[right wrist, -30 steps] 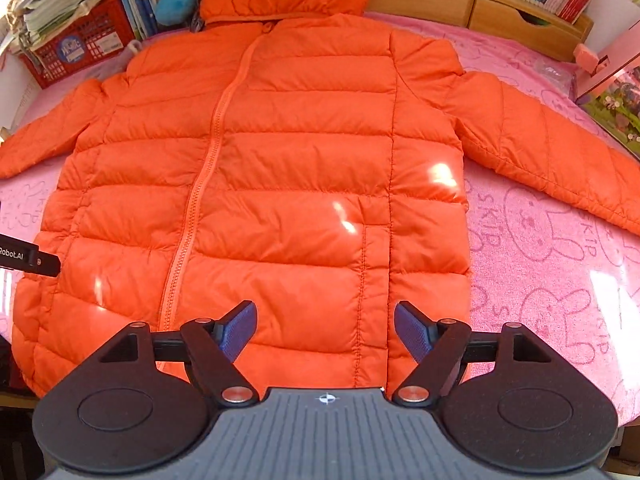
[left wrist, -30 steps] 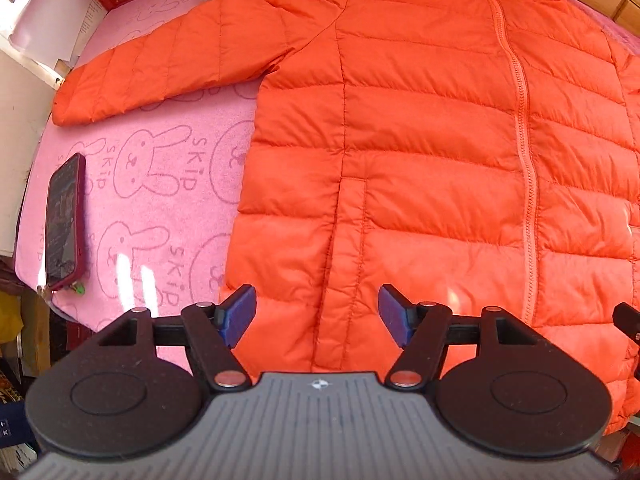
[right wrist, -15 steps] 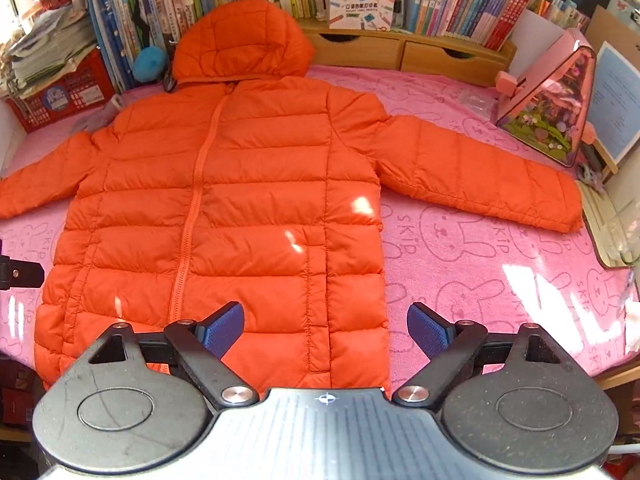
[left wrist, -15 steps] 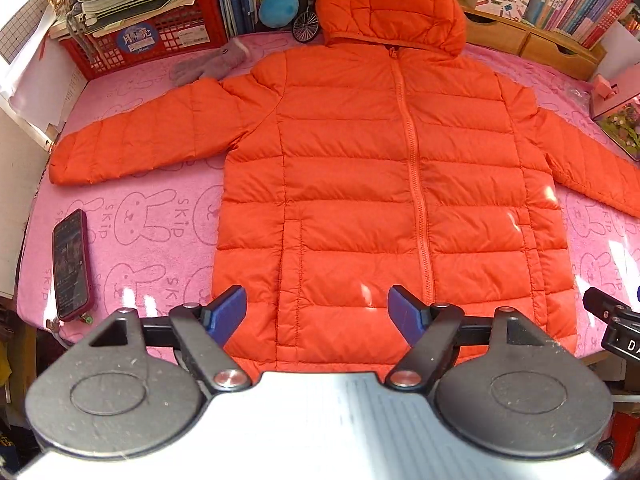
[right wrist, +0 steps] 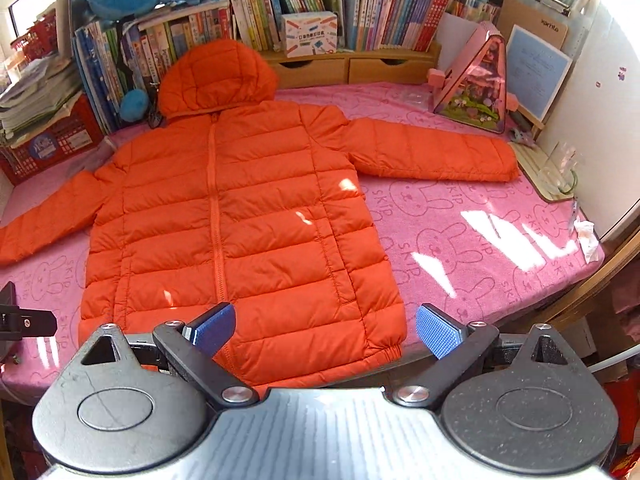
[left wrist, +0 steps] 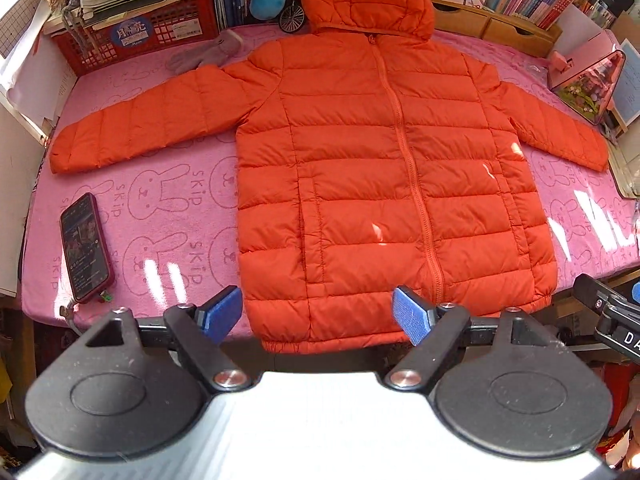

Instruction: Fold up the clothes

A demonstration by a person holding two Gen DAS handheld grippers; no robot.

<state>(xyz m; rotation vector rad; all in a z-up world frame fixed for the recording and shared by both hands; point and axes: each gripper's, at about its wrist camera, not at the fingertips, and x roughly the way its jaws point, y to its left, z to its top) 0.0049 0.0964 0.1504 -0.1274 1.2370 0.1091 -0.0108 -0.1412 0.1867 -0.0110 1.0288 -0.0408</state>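
Jacket (left wrist: 384, 184): orange hooded puffer, lying flat and face-up on the pink mat, zipped shut, no fold showing anywhere. Hem sitting at the near table edge, hood pointing to the bookshelf.
Mat (left wrist: 160, 216): pink bunny-print cover, spanning the whole tabletop and giving the jacket a flat bed to be laid out on.
Sleeves: both spreading outward and slightly down, left one (left wrist: 140, 124) ending near the phone side, right one (right wrist: 432, 152) reaching toward the pink triangular stand (right wrist: 476, 80). Laid wide like this, each cuff is sitting clear for a pinch.
Left gripper (left wrist: 318, 314): hovering off the near edge over the hem, jaws gaping wide, carrying nothing.
Right gripper (right wrist: 324, 330): likewise hanging over the hem's right corner, jaws spread wide, carrying nothing.
Phone (left wrist: 84, 248): lying on the mat left of the jacket, well apart from the body, sitting below the left cuff.
Stage: flat, unfolded garment is fitting either a spread-out ready for folding or one opened back out; not calling it.
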